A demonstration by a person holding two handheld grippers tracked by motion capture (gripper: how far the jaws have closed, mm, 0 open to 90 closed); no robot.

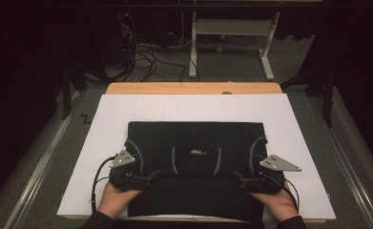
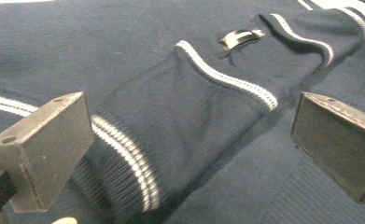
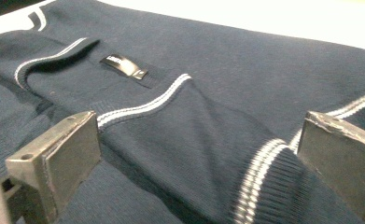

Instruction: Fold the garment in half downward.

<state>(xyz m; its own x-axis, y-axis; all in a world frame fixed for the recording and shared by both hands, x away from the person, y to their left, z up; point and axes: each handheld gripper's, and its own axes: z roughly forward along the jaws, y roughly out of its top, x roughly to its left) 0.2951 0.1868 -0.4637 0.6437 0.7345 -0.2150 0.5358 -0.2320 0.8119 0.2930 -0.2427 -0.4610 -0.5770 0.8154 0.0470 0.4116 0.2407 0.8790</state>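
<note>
- High view: a dark sweater (image 1: pixel 196 167) lies folded flat on a white board (image 1: pixel 103 143) that covers a wooden table (image 1: pixel 193 88). It sits centred between the board's left and right edges and reaches from mid-board to the near edge.
- Both sleeves are folded inward across the body, their white-striped cuffs close to a small label (image 1: pixel 197 152) at the middle.
- The left gripper (image 1: pixel 148 177) rests at the sweater's left side near the board's near edge, held by a hand (image 1: pixel 113 200), its jaws pointing inward over the cloth.
- The right gripper (image 1: pixel 237 178) mirrors it at the sweater's right side, held by the other hand (image 1: pixel 278 202).
- Beyond the far edge are a grey floor, cables (image 1: pixel 143 57) and a white table frame (image 1: pixel 232 38).
- Left gripper view: the jaws stand wide apart and released, with nothing clamped. Between them lies a folded sleeve (image 2: pixel 185 121) with a white-striped cuff (image 2: pixel 129 163); past it sits the label (image 2: pixel 241 37).
- Right gripper view: these jaws are also spread wide and let go. A sleeve (image 3: pixel 208 140) lies between them, its striped cuff (image 3: pixel 259 182) close to the right-hand jaw; whether that jaw touches the cuff I cannot tell. The label (image 3: pixel 124 66) lies farther off, and the board (image 3: pixel 264 18) shows beyond the sweater.
</note>
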